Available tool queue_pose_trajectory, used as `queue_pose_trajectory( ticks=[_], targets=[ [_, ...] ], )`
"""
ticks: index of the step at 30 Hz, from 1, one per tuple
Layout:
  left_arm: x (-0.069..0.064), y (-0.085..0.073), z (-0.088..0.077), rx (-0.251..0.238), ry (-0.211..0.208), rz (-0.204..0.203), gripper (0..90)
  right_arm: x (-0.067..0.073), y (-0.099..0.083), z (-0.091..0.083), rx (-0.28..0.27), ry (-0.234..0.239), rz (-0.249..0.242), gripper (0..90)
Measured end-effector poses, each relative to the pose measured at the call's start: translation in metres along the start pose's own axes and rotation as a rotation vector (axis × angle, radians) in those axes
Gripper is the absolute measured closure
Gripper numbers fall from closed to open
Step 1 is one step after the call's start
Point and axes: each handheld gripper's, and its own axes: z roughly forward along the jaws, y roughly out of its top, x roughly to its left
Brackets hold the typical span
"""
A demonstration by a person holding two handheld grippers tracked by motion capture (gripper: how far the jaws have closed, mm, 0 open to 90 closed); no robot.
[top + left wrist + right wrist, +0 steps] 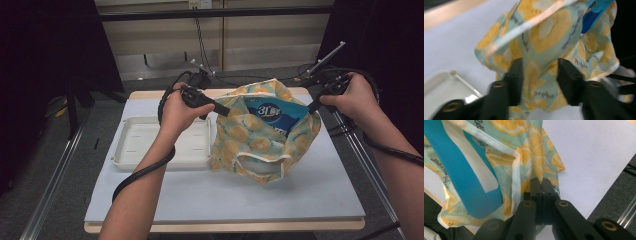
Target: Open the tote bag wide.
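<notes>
The lemon-print fabric tote bag (260, 132), holding a blue-and-white plastic pack (274, 116), stands on the pale table (225, 200) beside a white tray (150, 145); the right gripper (314, 107) pinches its rim, the left gripper (222, 110) straddles cloth with jaws parted, likely needing regrasp.

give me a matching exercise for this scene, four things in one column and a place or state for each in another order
Things:
1. left gripper
2. right gripper
3. white tray
4. blue package

Places or states:
a. lies flat on the table, left of the bag
b. jaws apart, with bag cloth between them
c. sticks out of the open top of the lemon-print bag
d. jaws pressed together on the bag's cloth

Pairs: 1-b, 2-d, 3-a, 4-c
</notes>
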Motion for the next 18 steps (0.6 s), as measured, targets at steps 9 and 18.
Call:
queue_pose_trajectory(
  ticks=[9, 18],
  targets=[
    [-0.009, 0.015, 0.008, -0.039, -0.014, 0.039, 72.5, 0.0, 0.002, 0.004, 0.0, 0.008, -0.012, 90.0],
    [0.0, 0.006, 0.006, -0.01, -0.016, 0.004, 90.0, -0.004, -0.001, 0.005, 0.002, 0.009, -0.003, 90.0]
  ],
)
